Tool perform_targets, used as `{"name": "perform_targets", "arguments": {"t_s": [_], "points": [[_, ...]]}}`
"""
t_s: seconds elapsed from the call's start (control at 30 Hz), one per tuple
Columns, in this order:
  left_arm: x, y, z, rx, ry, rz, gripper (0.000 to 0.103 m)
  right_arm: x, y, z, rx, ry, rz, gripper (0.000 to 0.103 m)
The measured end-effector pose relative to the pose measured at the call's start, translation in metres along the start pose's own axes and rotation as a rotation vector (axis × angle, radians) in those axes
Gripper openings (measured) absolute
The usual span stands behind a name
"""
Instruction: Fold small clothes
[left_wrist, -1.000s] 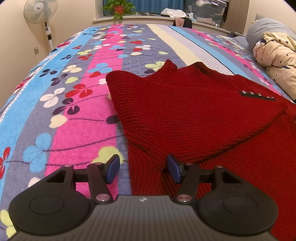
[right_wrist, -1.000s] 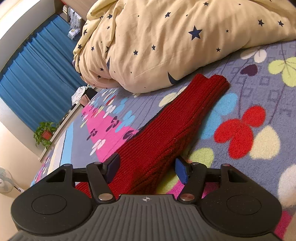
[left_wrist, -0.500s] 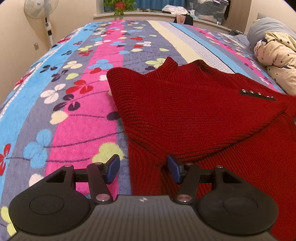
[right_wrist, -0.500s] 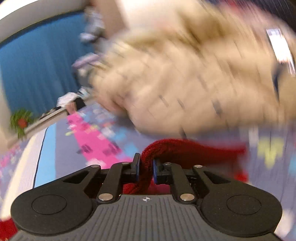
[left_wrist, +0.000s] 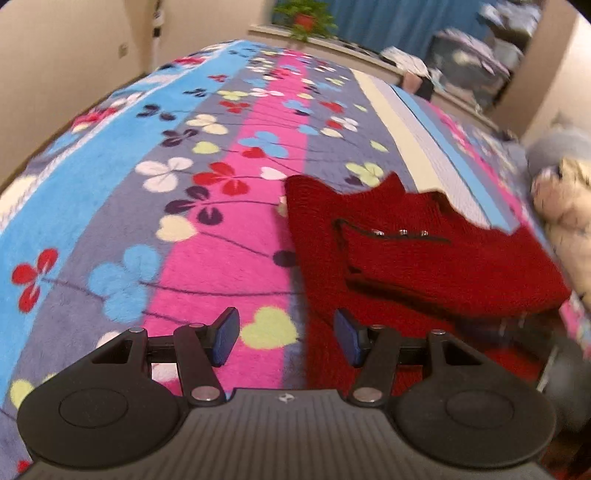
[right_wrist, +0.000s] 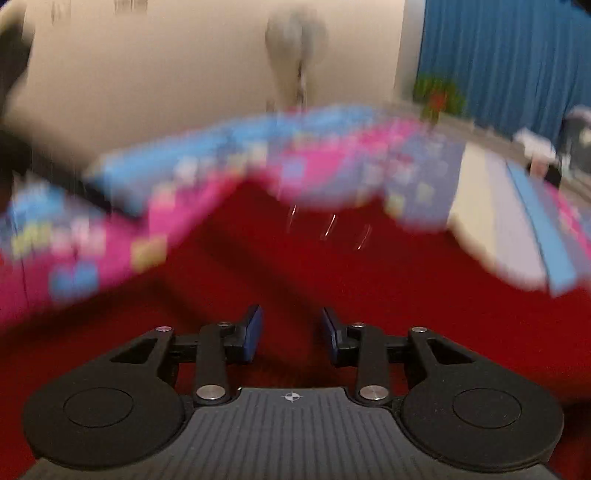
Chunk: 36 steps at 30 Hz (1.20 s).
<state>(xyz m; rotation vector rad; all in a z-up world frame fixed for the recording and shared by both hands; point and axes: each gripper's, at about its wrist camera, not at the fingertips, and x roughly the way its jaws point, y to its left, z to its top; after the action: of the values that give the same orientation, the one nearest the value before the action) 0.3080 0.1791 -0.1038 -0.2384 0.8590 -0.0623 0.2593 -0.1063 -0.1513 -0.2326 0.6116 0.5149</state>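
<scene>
On the flowered bedspread (left_wrist: 229, 236), a red sweater (left_wrist: 424, 258) is spread with one sleeve laid across its body.
Both claws are held apart and empty: the left gripper (left_wrist: 286, 334) at the sweater's edge, the right gripper (right_wrist: 291, 330) over blurred red knit.

Warm, even indoor light fills both views, with no glare and only soft shadows under the folds of the red sweater (left_wrist: 424, 266). The left wrist view is fairly sharp near the left tongs (left_wrist: 286, 338) but smears toward its right edge, and the fisheye bows the bedspread (left_wrist: 129, 192). The right wrist view is heavily motion-blurred beyond the right tongs (right_wrist: 291, 334), which stay crisp.
</scene>
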Motion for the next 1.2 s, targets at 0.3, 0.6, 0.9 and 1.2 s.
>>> {"name": "perform_targets", "arguments": {"t_s": [0.3, 0.6, 0.9, 1.2], "points": [[0.012, -0.015, -0.007, -0.013, 0.012, -0.094, 0.062, -0.128, -0.081, -0.055, 0.146, 0.070, -0.214, 0.052], [-0.012, -0.052, -0.042, 0.193, 0.029, -0.002, 0.067, -0.218, -0.160, -0.174, 0.626, 0.337, -0.411, 0.055], [-0.149, -0.050, -0.102, 0.132, 0.019, -0.034, 0.067, -0.252, -0.146, -0.202, 0.605, 0.308, -0.302, 0.056], [-0.151, -0.040, -0.215, 0.065, 0.241, 0.113, 0.067, -0.269, -0.141, -0.204, 0.598, 0.311, -0.267, 0.057]]}}
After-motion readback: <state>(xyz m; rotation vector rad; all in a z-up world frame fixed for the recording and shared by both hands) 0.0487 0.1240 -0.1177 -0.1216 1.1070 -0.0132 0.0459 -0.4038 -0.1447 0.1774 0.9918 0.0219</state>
